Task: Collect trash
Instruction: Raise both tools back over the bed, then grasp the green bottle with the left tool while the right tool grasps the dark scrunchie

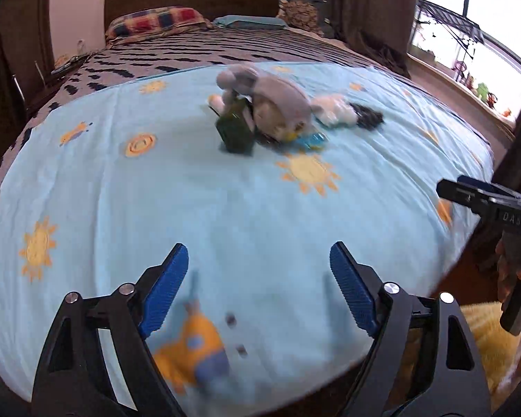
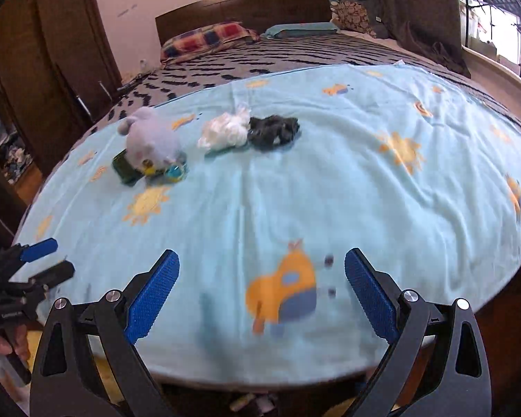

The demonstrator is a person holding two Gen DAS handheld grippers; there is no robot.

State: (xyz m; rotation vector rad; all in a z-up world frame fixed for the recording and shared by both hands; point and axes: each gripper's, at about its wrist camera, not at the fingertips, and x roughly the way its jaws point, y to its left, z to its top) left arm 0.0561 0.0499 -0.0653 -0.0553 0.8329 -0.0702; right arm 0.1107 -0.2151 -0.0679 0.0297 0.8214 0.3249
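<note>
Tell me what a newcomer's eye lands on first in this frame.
A small cluster sits mid-bed on the light blue sun-print sheet: a grey plush toy over a dark green box, then a crumpled white wad touching a crumpled black wad. Both grippers stand at the near edge, jaws open and empty.

From the left wrist camera I can read only one scrap of lettering: pale capitals "DAS" on the black body of the right claw, which pokes in from the right edge over the side of the bed; the letters run off behind the frame's rim. In the right wrist camera there is a small pale label on the left claw, but it is too blurred to read.
</note>
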